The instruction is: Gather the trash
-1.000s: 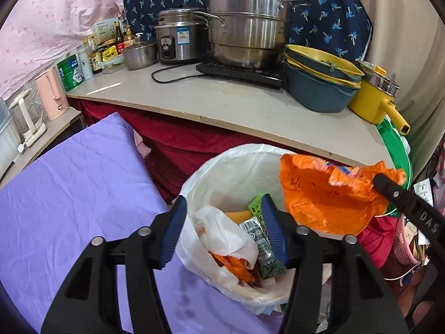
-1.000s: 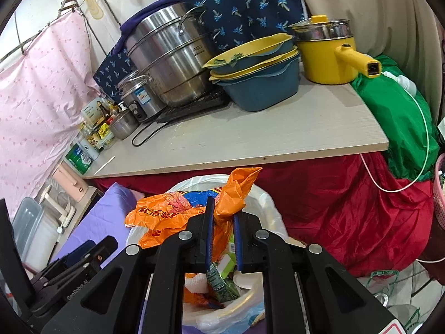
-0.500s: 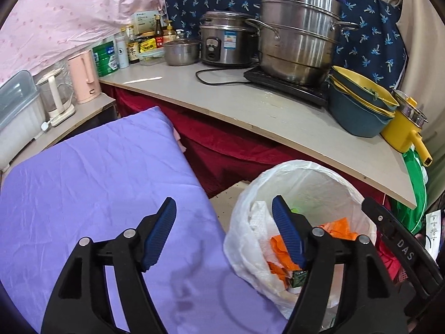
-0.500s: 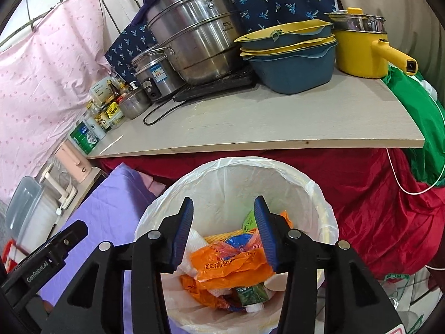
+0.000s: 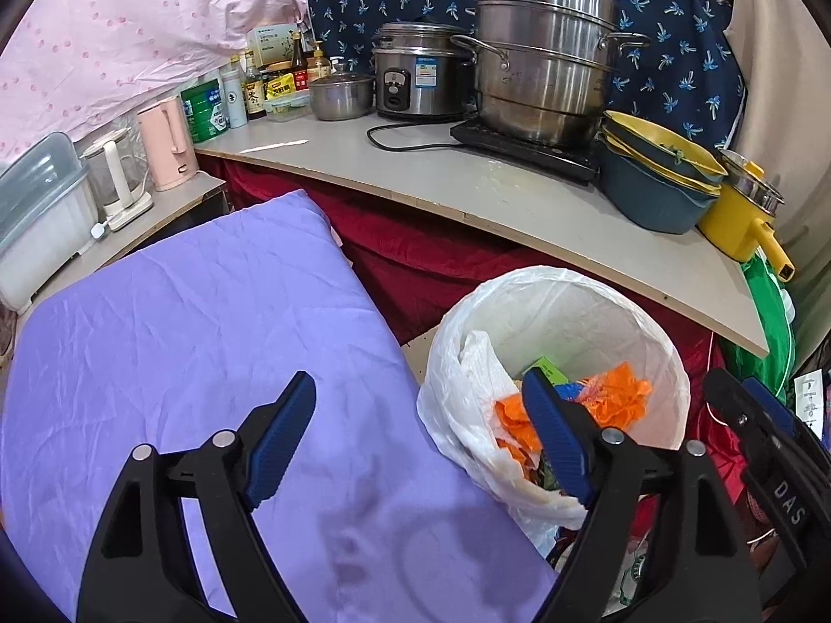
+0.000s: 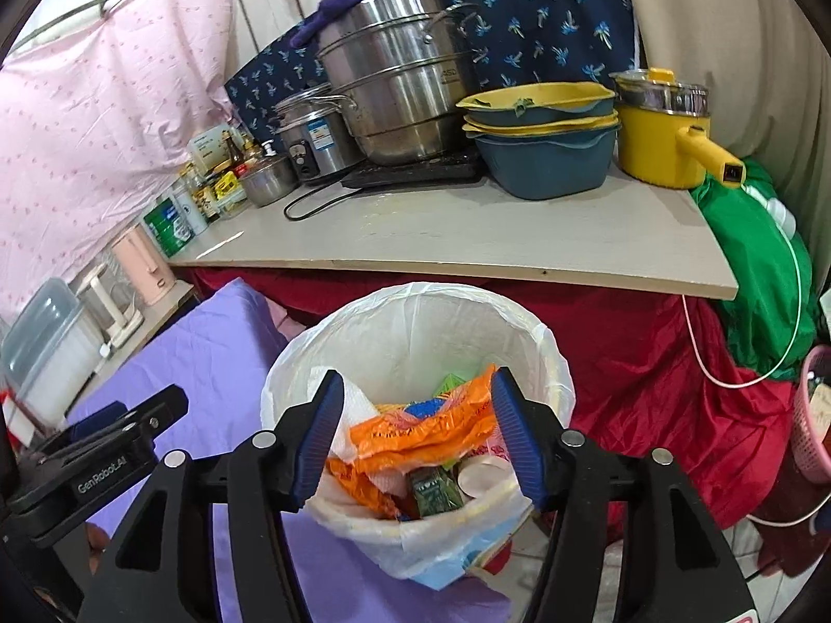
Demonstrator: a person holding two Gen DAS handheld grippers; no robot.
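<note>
A trash bin lined with a white bag (image 6: 431,306) stands on the floor beside the purple surface (image 5: 171,342). It holds an orange plastic bag (image 6: 415,431), white paper, green wrappers and a cup. My right gripper (image 6: 418,431) is open and empty, just above the bin's mouth. My left gripper (image 5: 420,431) is open and empty, over the purple surface's right edge, with its right finger in front of the bin (image 5: 644,322). The orange bag (image 5: 613,394) shows inside the bin in that view. The right gripper's body (image 5: 768,457) shows at the far right.
A pale counter (image 6: 467,239) over red cloth runs behind the bin, with steel pots (image 6: 394,72), stacked blue-yellow basins (image 6: 545,145) and a yellow pot (image 6: 665,130). A green bag (image 6: 753,270) and pink basket (image 6: 815,415) sit right. Kettles (image 5: 166,140) stand left.
My right gripper opened and dropped the orange bag into the bin, then opened wider. My left gripper moved left and back from the bin toward the purple surface and opened wider.
</note>
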